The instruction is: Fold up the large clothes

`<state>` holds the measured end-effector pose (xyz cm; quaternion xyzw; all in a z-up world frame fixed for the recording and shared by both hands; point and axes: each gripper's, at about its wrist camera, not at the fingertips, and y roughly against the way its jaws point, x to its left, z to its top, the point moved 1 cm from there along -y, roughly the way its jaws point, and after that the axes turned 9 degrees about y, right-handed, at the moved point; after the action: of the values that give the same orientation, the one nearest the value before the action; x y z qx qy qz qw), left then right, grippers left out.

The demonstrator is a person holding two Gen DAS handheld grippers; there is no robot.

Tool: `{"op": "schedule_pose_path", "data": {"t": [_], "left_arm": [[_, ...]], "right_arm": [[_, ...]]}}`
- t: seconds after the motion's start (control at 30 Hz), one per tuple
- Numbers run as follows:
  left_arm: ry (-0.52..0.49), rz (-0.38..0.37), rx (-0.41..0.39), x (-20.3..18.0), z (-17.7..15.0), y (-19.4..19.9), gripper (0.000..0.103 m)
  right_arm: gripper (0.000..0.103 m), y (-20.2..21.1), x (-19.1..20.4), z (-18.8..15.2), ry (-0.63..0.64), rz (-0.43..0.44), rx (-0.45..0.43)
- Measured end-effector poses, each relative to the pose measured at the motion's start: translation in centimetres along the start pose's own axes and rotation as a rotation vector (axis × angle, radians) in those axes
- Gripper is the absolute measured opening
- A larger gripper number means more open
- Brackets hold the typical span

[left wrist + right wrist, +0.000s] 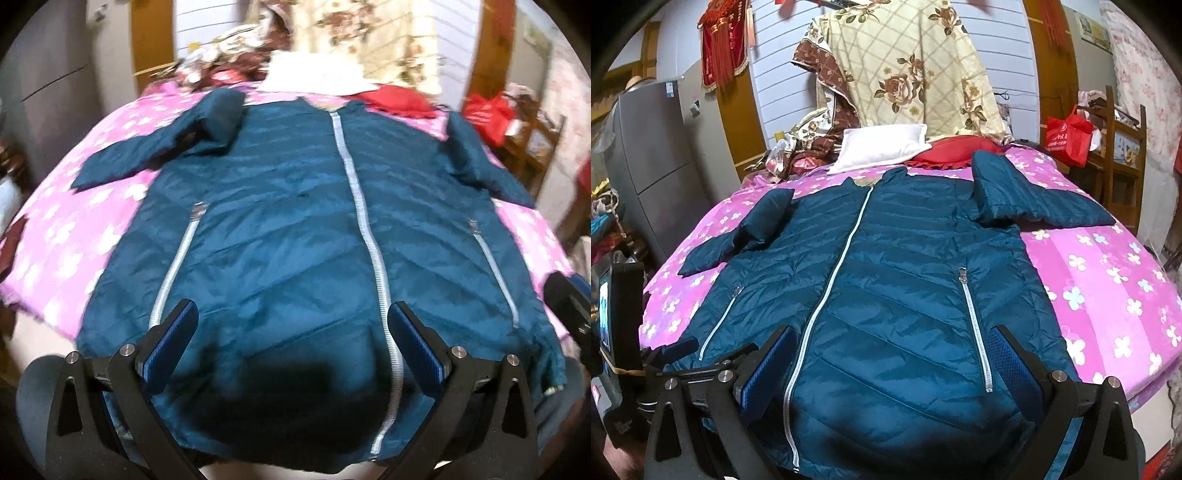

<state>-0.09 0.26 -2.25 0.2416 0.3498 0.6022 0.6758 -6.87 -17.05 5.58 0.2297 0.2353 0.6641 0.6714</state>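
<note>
A teal quilted jacket (280, 229) lies flat, front up, on a pink flowered bed (74, 229), its silver centre zipper (365, 229) closed and both sleeves spread out. It also shows in the right wrist view (897, 288). My left gripper (291, 332) is open and empty, hovering over the jacket's bottom hem left of the zipper. My right gripper (894, 362) is open and empty over the hem, between the centre zipper (827, 284) and the right pocket zipper (975, 328). The left gripper shows at the left edge of the right wrist view (679, 347).
A white pillow (879, 147) and a red cushion (953, 147) lie at the head of the bed (1108, 280). A flowered quilt (908, 66) hangs behind. A grey fridge (653, 155) stands left; a wooden chair (1123, 155) with a red bag (1067, 136) stands right.
</note>
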Motion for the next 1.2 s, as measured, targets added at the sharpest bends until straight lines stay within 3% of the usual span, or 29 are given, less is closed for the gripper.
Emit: {"op": "schedule_pose_path", "data": {"t": [0.1,0.17,0.27,0.4,0.7,0.83,0.9,1.0,1.2], "left_arm": [[0.029,-0.093,0.029,-0.3,-0.2,-0.1,0.103],[0.032,-0.103,0.059,-0.4,-0.3,-0.4,0.102],[0.014,-0.02,0.058,-0.4,-0.3,-0.9,0.102],[0.037,0.036,0.063,0.6,0.2,-1.3,0.102],[-0.009,0.033,-0.03,-0.1,0.8,0.5,0.102],[0.04,0.046,-0.054,0.6,1.3,0.7,0.102],[0.079,0.017,-0.079,1.3,1.6,1.2,0.102],[0.062,0.004,-0.058,1.4,2.0,1.2,0.102],[0.044,0.082,0.01,1.4,1.9,-0.1,0.102]], "right_arm": [[0.102,-0.4,0.1,-0.2,-0.002,0.007,0.01],[0.102,-0.6,0.2,-0.3,-0.003,0.009,0.016],[0.102,-0.7,0.2,-0.5,-0.001,0.008,0.018],[0.102,-0.8,-0.1,-0.6,0.002,-0.005,0.016],[0.102,-0.6,-0.2,-0.4,0.012,-0.02,0.017],[0.102,-0.3,-0.2,-0.4,0.021,-0.037,0.024],[0.102,-0.1,-0.5,-0.4,0.018,-0.045,0.024],[0.102,-0.2,-0.8,-0.7,0.01,-0.056,0.035],[0.102,-0.5,-0.5,-1.2,0.019,-0.055,0.04]]}}
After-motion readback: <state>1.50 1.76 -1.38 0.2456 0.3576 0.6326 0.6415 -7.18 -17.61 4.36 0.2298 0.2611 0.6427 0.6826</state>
